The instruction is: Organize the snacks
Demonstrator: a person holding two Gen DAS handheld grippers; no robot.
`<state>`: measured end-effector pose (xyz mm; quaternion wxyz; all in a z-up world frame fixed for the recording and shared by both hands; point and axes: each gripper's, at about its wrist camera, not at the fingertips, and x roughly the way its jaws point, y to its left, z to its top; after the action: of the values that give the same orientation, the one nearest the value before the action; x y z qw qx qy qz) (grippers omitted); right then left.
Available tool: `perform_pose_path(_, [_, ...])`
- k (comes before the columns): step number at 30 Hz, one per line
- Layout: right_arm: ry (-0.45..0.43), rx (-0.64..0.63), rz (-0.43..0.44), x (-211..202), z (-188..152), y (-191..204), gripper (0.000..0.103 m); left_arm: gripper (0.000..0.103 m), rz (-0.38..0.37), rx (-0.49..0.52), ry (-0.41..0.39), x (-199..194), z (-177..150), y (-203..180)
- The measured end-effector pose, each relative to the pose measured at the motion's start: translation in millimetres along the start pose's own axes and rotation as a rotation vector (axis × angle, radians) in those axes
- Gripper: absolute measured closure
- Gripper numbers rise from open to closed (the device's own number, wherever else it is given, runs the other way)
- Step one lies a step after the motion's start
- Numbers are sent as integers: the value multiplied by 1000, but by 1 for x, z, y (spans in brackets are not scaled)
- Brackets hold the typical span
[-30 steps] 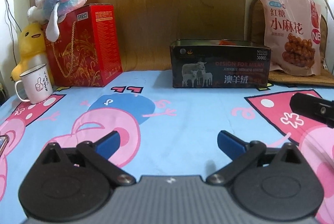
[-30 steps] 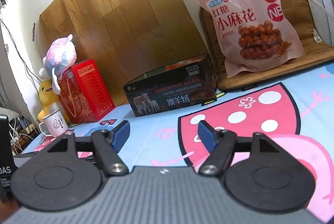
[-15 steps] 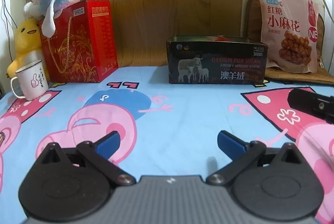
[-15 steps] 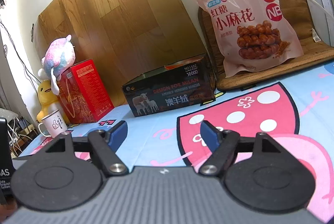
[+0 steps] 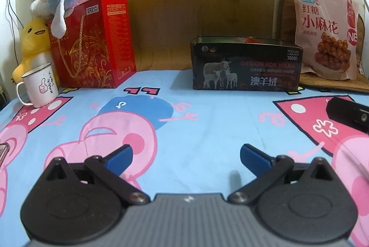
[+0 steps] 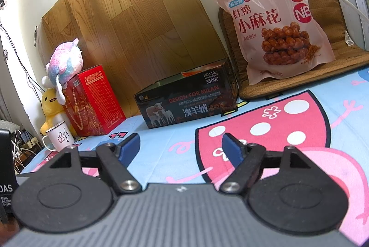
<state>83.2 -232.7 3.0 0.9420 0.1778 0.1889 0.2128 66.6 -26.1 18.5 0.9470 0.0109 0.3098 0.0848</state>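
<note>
Box (image 5: 245, 67) contents mostly hidden behind its front wall; only an orange sliver (image 5: 252, 39) shows over the rim (can't tell what it is). Small print under the box's big lettering too blurry to read. Right hand-held gripper (image 5: 348, 113) cut off by the left view's right edge, jaws not visible there. Pink-edged object (image 5: 2, 151) clipped at the left edge, unidentifiable. Duck (image 5: 34, 44) partly hidden behind mug (image 5: 39, 88) and red bag (image 5: 92, 44). Black device (image 6: 5, 168) cut by the right view's left edge, label only partly readable. Snack bag (image 6: 276, 23) fine print illegible.
</note>
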Motion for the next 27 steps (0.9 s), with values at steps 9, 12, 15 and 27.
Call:
perform_pose_path(9, [0, 0, 0, 0, 0, 0, 22, 0, -18, 3, 5, 1, 1, 1])
perform_pose_path(12, [0, 0, 0, 0, 0, 0, 22, 0, -37, 8, 17, 4, 3, 1])
perform_pose_path(15, [-1, 0, -3, 0, 0, -1, 22, 0, -54, 19, 14, 9, 7, 0])
perform_pose_path(27, [-21, 27, -28, -2, 1, -2, 22, 0, -26, 117, -24, 15, 11, -16])
